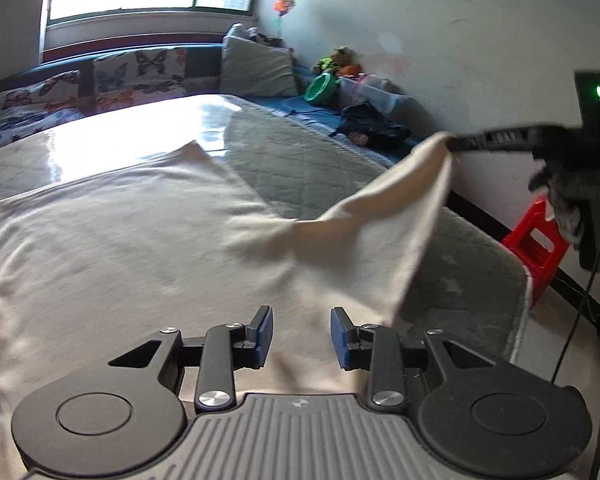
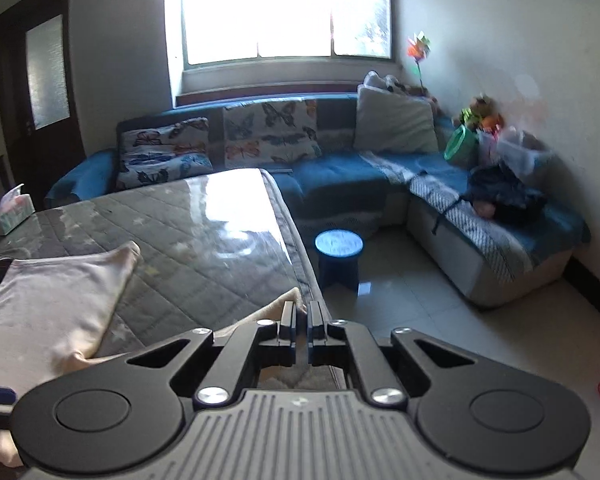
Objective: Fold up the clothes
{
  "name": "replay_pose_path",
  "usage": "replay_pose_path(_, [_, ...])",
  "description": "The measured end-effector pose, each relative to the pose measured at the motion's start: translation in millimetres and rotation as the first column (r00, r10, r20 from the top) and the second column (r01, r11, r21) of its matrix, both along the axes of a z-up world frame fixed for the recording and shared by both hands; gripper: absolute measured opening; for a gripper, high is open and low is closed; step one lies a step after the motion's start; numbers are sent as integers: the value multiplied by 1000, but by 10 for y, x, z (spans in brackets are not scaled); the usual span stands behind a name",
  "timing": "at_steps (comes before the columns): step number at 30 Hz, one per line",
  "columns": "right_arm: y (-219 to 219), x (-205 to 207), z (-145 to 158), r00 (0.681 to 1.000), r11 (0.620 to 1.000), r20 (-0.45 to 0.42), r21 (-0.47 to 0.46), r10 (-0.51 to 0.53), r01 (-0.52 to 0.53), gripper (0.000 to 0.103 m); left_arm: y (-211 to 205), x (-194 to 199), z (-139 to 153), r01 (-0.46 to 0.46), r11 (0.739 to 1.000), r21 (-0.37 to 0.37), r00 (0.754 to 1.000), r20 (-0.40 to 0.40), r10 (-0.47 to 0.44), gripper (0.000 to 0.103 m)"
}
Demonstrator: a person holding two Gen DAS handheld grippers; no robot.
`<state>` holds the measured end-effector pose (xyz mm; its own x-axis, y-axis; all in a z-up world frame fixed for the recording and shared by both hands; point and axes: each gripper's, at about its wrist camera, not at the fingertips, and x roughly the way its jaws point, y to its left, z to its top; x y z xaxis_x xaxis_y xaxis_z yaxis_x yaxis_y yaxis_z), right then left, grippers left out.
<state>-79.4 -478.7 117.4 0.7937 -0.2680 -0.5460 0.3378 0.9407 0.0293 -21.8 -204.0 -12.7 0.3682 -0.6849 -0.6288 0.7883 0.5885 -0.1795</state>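
A cream garment (image 1: 132, 240) lies spread over the grey quilted table cover (image 1: 300, 160). Its right part, a sleeve or corner (image 1: 412, 200), is lifted off the table, and the right gripper (image 1: 456, 142) is shut on its tip, seen from the left wrist view. My left gripper (image 1: 301, 332) hangs just above the garment's near part, open, with nothing between its blue pads. In the right wrist view the right gripper (image 2: 301, 316) is shut on the cream cloth edge (image 2: 276, 306), and the rest of the garment (image 2: 52, 312) lies to the left.
The table's right edge (image 2: 300, 248) drops to a tiled floor with a small blue stool (image 2: 339, 256). A red stool (image 1: 536, 248) stands by the wall. A blue corner sofa (image 2: 340, 184) carries butterfly cushions, toys and bags. A tissue box (image 2: 12, 210) sits at the table's far left.
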Motion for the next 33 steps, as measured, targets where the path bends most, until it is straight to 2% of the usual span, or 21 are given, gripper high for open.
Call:
replay_pose_path(6, [276,70,348,996,995,33,-46,87,-86,4,-197,-72,-57,56,998,-7,998,6,-56,35])
replay_pose_path(9, [464,108,536,988,987,49,-73,144,-141,4,-247,-85,-102,56,998,-9,998,6,-56,35])
replay_pose_path(12, [666,150,723,976,975,63,-99,206,-200,4,-93,-50,-6,31,998,-57,999,-8,-32,35])
replay_pose_path(15, [985,213,830,951,950,72,-108,302,-293,4,166,-5,134,-15,996,-93,1000,5,16,37])
replay_pose_path(19, [1541,346,844,882,881,59,-114,467,-459,4,689,66,233,-125,985,-120,991,23,129,38])
replay_pose_path(24, [2139,572,615,779,777,20,-74,627,-625,4,1238,92,189,-261,958,-117,964,13,264,39])
replay_pose_path(28, [2509,776,268,713,713,-29,-6,700,-701,4,1483,68,117,-332,936,-116,943,-16,333,40])
replay_pose_path(33, [2782,887,-136,662,667,-77,85,745,-740,5,1566,62,61,-364,925,-104,931,-43,362,40])
